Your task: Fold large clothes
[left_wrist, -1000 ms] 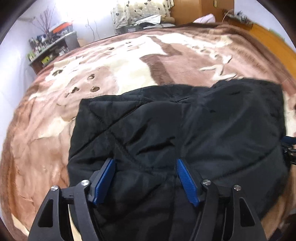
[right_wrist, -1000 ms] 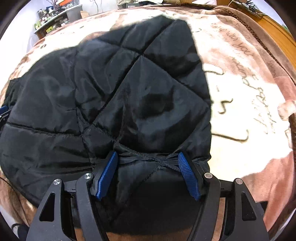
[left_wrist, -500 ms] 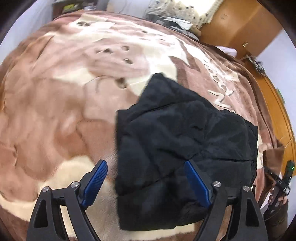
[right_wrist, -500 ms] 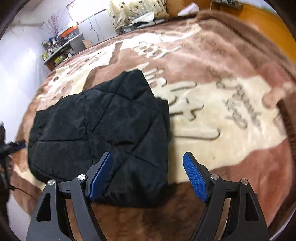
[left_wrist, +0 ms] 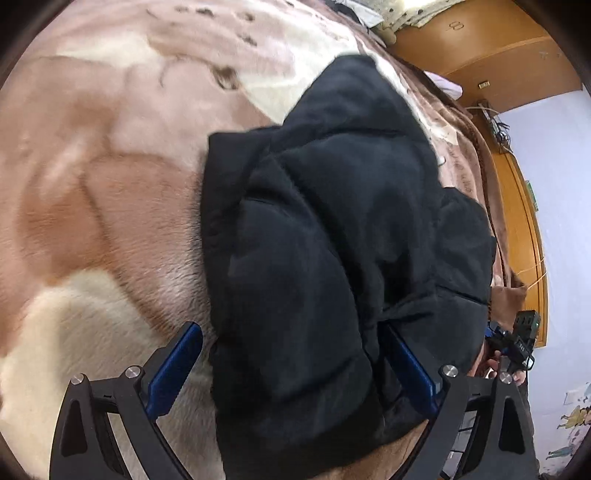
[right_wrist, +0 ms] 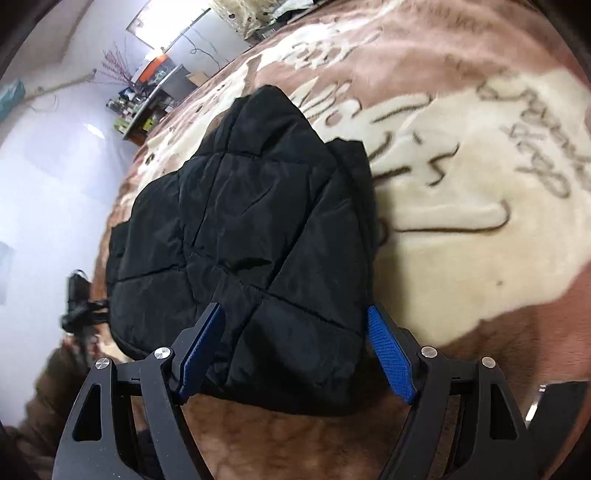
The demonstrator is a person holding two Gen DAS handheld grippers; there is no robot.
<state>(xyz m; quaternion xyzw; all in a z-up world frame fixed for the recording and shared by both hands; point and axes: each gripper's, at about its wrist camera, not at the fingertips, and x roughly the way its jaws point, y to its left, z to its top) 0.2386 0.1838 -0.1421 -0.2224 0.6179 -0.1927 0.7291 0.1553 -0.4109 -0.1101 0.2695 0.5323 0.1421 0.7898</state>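
Your left gripper [left_wrist: 291,354] hangs with fingers spread wide and gripping nothing, the near left corner of the black quilted jacket [left_wrist: 332,236] lying between its blue pads [left_wrist: 173,365]. Your right gripper [right_wrist: 295,339] is likewise spread and empty over the jacket's near right corner. Jacket sits folded into a compact bundle on the brown and cream blanket [right_wrist: 461,184], close to the blanket's near edge, lettering just beside its right side.

Brown-cream plush blanket [right_wrist: 461,206] on bed; cluttered desk [right_wrist: 155,99], bright window [right_wrist: 177,18], white walls; wooden wardrobe [left_wrist: 480,48].
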